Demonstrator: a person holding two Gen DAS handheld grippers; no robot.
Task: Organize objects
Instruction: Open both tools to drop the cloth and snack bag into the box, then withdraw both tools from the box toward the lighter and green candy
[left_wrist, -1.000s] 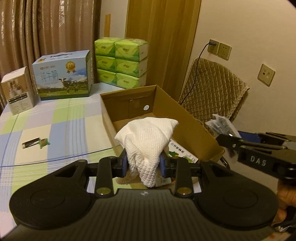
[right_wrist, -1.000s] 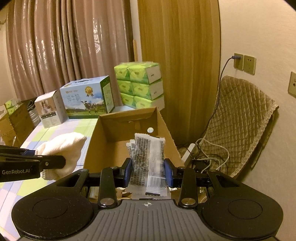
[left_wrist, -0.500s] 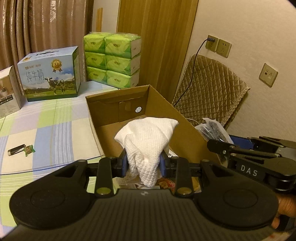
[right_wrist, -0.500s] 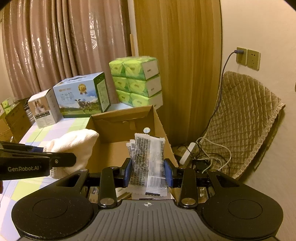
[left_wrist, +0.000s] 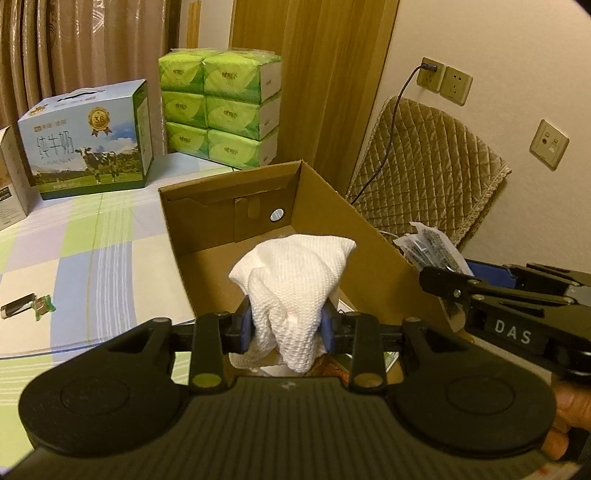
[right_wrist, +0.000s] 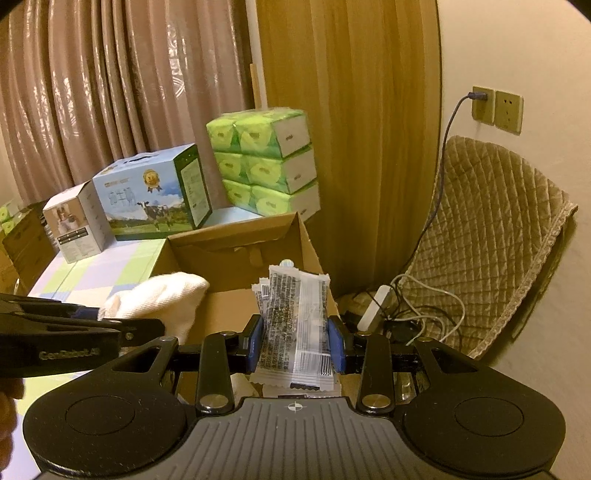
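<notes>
My left gripper (left_wrist: 286, 328) hangs over the near end of the open cardboard box (left_wrist: 369, 236). A crumpled white cloth (left_wrist: 295, 273) sits between its blue pads, and the jaws are opening while the pads still touch the cloth. My right gripper (right_wrist: 295, 339) is shut on a bundle of clear printed snack packets (right_wrist: 295, 306), held over the box's right wall (right_wrist: 314, 254). From the right wrist, the cloth (right_wrist: 162, 299) and the left gripper (right_wrist: 147, 328) show at the left. The left wrist view has the right gripper (left_wrist: 436, 280) and its packets (left_wrist: 428, 247) at the right.
On the checked tablecloth (left_wrist: 92, 258) stand a blue milk carton box (left_wrist: 88, 144), stacked green tissue packs (left_wrist: 221, 107) and a small white box (right_wrist: 72, 225). A dark stick and a green wrapper (left_wrist: 27, 304) lie at left. Beyond the box: a quilted chair (left_wrist: 424, 166), power strip with cables (right_wrist: 373, 306).
Both grippers have moved forward toward the cardboard box, which now looms larger. The left pads stand slightly wider around the cloth. The right grip on the packets is unchanged.
</notes>
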